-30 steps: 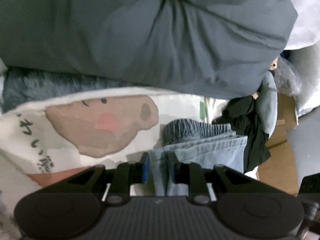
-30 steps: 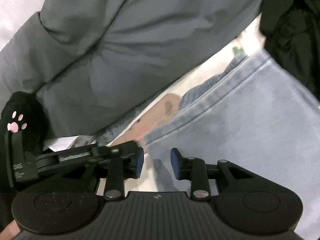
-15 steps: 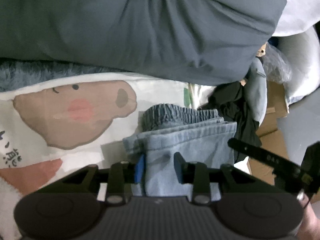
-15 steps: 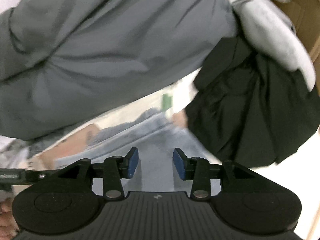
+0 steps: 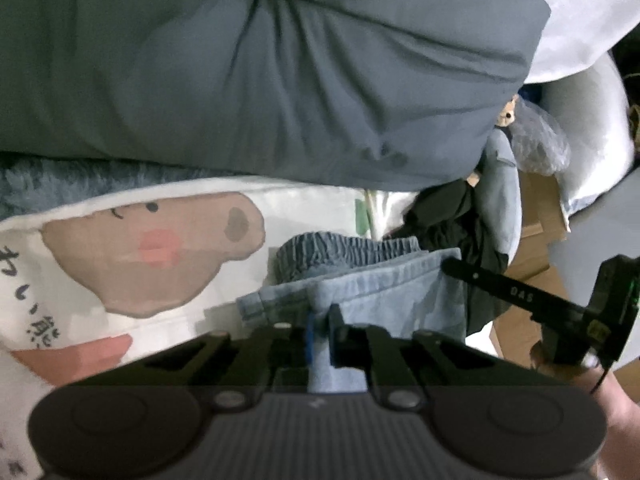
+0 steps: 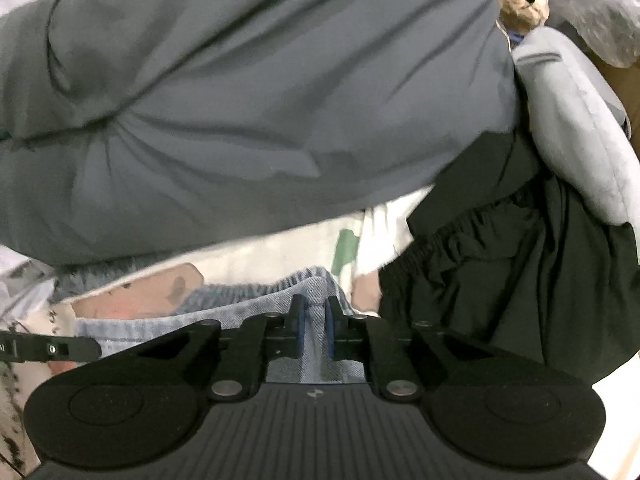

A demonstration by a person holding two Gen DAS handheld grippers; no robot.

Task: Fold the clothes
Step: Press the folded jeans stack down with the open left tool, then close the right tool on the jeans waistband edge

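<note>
Left gripper (image 5: 319,334): pitched downward, fingers just drawn in, clamped on a fold of light denim.
Right gripper (image 6: 313,330): angled down too, fingers just narrowed, nipping the denim's edge.
Spacing: side by side, the right one's arm reaching in at the left view's right edge.
Hand (image 5: 612,396): probably the person's right, only partly seen.

A grey duvet (image 5: 280,72) filled the background. Cardboard boxes (image 5: 536,216) stood beside a bear-print sheet (image 5: 132,256).

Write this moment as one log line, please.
stage: grasp | left gripper: shut on jeans | right gripper: shut on jeans, just closed | jeans: on bedsheet
</note>
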